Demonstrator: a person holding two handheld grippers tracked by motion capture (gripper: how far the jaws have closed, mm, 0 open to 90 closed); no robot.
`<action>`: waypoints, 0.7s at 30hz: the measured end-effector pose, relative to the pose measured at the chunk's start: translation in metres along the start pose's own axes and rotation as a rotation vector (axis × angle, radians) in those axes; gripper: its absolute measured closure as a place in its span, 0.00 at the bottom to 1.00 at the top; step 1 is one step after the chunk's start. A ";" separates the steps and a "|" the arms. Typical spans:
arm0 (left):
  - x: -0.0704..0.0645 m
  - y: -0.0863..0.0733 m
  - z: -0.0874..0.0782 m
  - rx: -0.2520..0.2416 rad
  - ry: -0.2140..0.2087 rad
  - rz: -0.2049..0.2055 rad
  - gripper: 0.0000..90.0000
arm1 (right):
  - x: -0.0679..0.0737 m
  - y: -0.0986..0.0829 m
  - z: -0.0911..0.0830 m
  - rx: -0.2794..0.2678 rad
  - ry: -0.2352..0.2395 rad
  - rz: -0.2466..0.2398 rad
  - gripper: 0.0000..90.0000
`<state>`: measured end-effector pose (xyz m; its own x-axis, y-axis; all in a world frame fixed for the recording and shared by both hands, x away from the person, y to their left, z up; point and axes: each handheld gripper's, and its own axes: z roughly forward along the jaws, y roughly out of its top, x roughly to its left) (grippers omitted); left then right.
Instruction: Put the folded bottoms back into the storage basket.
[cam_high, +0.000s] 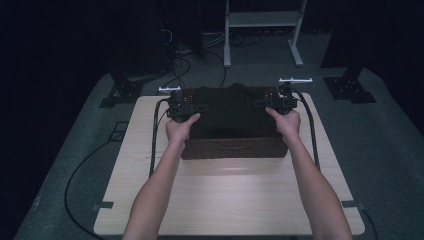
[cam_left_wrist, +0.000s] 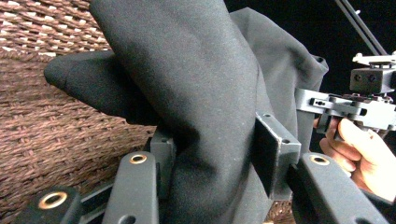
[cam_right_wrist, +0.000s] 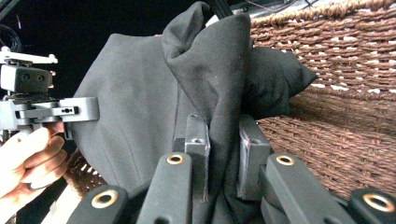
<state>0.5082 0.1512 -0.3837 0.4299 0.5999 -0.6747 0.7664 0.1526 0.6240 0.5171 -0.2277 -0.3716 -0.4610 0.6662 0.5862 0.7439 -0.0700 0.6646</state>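
A black cloth (cam_high: 230, 112) hangs into a brown wicker basket (cam_high: 232, 148) at the back middle of the table. My left gripper (cam_high: 186, 107) holds the cloth's left side above the basket's left rim. My right gripper (cam_high: 277, 102) holds its right side at the same height. In the left gripper view the jaws (cam_left_wrist: 217, 154) clamp a thick fold of the cloth (cam_left_wrist: 201, 84), with the basket's weave (cam_left_wrist: 56, 135) behind. In the right gripper view the jaws (cam_right_wrist: 224, 149) pinch a narrower fold of the cloth (cam_right_wrist: 140, 107) beside the basket wall (cam_right_wrist: 336, 116).
The light wooden table (cam_high: 225, 200) has bare room in front of the basket. Black cables (cam_high: 155, 135) trail off both sides. A white metal frame (cam_high: 262, 20) and dark stand bases (cam_high: 350, 90) sit on the floor beyond the table.
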 end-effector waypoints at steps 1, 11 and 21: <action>0.001 0.000 0.000 0.002 0.002 0.000 0.62 | 0.000 0.000 0.000 0.002 -0.001 0.003 0.86; 0.005 -0.002 0.005 0.025 0.025 -0.013 0.62 | -0.005 -0.003 0.009 0.026 -0.018 0.018 0.86; 0.007 -0.002 0.007 0.050 0.053 -0.021 0.62 | -0.008 -0.006 0.015 0.043 -0.029 0.029 0.86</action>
<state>0.5130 0.1496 -0.3925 0.3888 0.6380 -0.6647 0.7985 0.1265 0.5885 0.5238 -0.2221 -0.3872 -0.4251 0.6856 0.5910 0.7772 -0.0582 0.6266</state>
